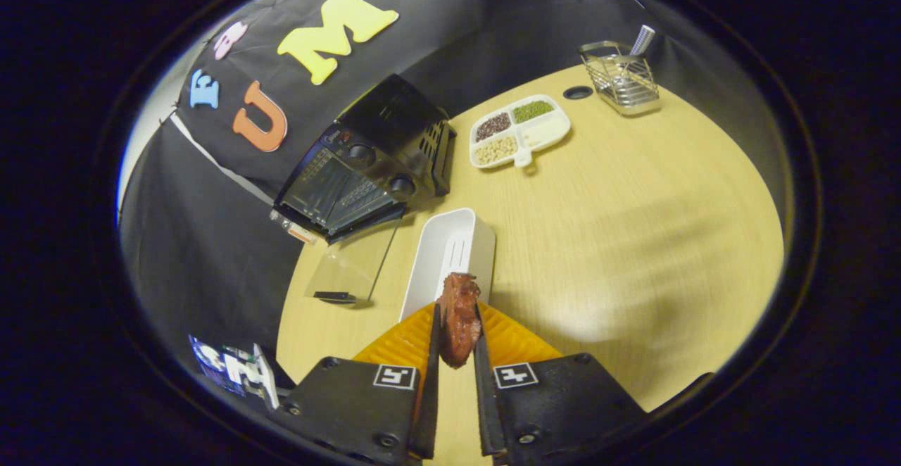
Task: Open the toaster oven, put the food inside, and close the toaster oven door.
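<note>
While the gripper [457, 325] pinches a reddish-brown piece of food [459, 318] between both fingers, it hangs over a white tray's [450, 251] near end. Beyond, at the table [619, 227] edge, the toaster oven [369, 160] has its glass door [348, 269] dropped open; its interior is hard to make out. Bare tabletop spreads rightward toward a divided dish [519, 131] and wire basket [623, 79].

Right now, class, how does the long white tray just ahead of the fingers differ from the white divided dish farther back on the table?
The long white tray is one deep, narrow trough; the divided dish is shallow, wide and split into compartments. The tray looks empty; the dish holds dark, green and pale grains. The tray lies just beyond the gripper, shut on the brown food; the dish sits beside the toaster oven. Both are white and rest on the table.
</note>
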Available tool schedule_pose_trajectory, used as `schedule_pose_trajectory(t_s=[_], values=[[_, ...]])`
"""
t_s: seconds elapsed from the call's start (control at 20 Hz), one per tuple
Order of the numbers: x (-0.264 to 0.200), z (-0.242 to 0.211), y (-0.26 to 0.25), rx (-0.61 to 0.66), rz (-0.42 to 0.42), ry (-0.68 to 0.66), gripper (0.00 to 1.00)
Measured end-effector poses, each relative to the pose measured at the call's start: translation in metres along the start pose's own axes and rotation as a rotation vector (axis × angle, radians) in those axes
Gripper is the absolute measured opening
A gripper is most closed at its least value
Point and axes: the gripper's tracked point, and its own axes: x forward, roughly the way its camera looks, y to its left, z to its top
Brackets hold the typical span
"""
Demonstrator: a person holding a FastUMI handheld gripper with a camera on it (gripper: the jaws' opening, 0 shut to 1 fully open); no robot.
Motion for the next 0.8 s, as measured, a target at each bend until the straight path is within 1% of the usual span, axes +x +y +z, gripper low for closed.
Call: schedule_pose_trajectory(t_s=[0.05, 0.15, 0.25, 0.45, 0.6, 0.8], values=[[-0.001, 0.002, 0.003, 0.006, 0.017, 0.005, 0.24], [-0.003, 0.001, 0.004, -0.007, 0.019, 0.013, 0.19], [-0.007, 0.009, 0.005, -0.038, -0.002, -0.005, 0.16], [-0.030, 0.026, 0.030, -0.083, 0.003, -0.051, 0.16], [-0.041, 0.038, 0.058, -0.114, 0.005, -0.096, 0.16], [-0.040, 0.046, 0.103, -0.114, 0.004, -0.153, 0.16]])
